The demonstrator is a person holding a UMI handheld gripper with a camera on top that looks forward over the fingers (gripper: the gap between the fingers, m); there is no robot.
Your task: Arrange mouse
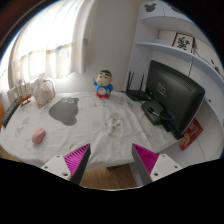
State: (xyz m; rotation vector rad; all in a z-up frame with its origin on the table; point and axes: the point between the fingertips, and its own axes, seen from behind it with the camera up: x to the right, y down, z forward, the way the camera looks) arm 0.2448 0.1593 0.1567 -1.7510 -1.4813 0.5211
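A small pink mouse-like object (39,136) lies on the white tablecloth (95,135), ahead and to the left of my fingers. A dark grey mouse mat (62,110) with rounded lobes lies just beyond it. A small whitish object (117,123) sits on the cloth straight ahead; I cannot tell what it is. My gripper (111,165) is open and empty, held back at the table's near edge with wooden floor showing between its fingers (75,158).
A toy figure in blue and red (103,86) stands at the back centre. A black router with antennas (135,92) and a dark monitor (175,95) stand at the right. A cage-like basket (43,92) is at the far left. Shelves (180,45) are on the right wall.
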